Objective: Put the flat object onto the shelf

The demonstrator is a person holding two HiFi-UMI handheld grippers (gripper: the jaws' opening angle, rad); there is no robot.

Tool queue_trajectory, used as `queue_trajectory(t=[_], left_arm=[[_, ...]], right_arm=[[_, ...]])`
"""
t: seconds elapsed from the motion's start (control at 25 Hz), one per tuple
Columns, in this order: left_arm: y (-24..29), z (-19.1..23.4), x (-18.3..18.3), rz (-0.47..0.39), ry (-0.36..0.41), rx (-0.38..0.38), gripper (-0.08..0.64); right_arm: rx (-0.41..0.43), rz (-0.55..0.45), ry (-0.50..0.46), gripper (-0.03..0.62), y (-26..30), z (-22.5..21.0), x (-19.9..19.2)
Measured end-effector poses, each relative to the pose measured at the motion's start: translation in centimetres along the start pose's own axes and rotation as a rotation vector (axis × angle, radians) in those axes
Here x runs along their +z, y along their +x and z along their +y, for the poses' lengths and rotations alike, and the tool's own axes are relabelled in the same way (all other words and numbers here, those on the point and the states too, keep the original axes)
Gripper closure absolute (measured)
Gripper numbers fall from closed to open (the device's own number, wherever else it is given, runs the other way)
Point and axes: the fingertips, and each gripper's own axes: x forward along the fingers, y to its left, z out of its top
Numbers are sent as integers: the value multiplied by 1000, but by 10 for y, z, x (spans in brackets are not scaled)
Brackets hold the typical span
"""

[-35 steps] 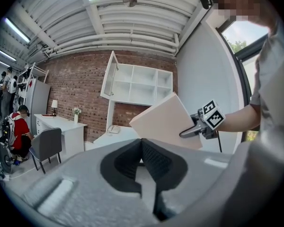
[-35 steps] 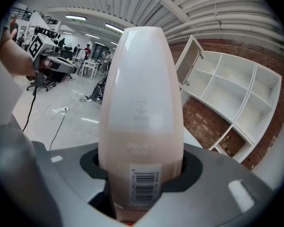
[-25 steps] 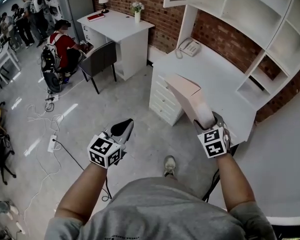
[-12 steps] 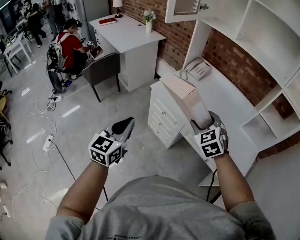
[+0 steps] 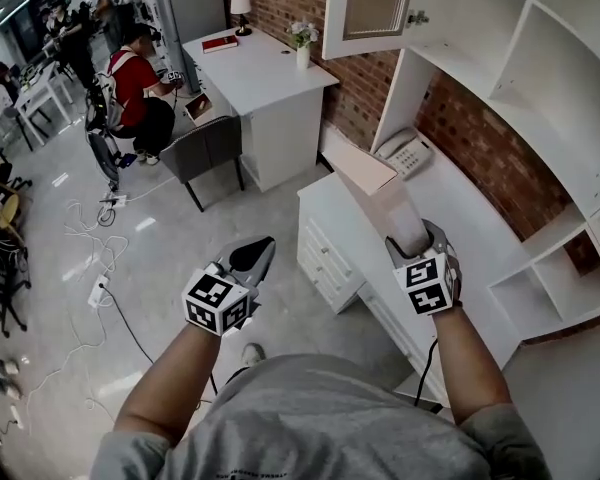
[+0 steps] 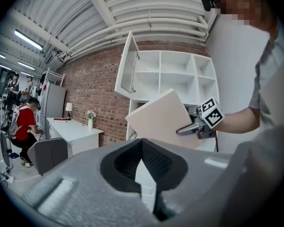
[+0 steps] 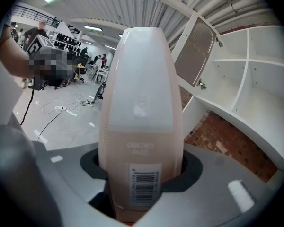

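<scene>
head view shows the right gripper (image 5: 416, 248) clamped on the lower end of the flat object (image 5: 372, 188), a thin pale pink box that sticks up and forward from the jaws, held in the air over the white desk (image 5: 460, 218) near the telephone (image 5: 408, 154). the right gripper view agrees: the box's barcoded end sits squeezed between the two jaws. the left gripper (image 5: 252, 256) hangs over the floor with its jaws together on nothing. the shelf (image 5: 525, 88), a white unit of open compartments on the brick wall, stands above and to the right, well apart from the box. i judge this the carry step, with placing not yet begun. the next move calls for raising the box to an open compartment, keeping it clear of the open cabinet door (image 5: 370, 8), sliding it in flat, then parting the jaws.
</scene>
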Motion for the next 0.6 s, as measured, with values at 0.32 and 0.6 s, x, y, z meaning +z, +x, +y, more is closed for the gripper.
queue_trajectory(t=[0.32, 0.6], left_arm=[[53, 79, 14, -19, -9, -62, 561], [103, 169, 44, 1, 17, -206, 561]], right_arm=[[-36, 48, 11, 319, 66, -16, 21], [-132, 104, 76, 319, 120, -28, 61]])
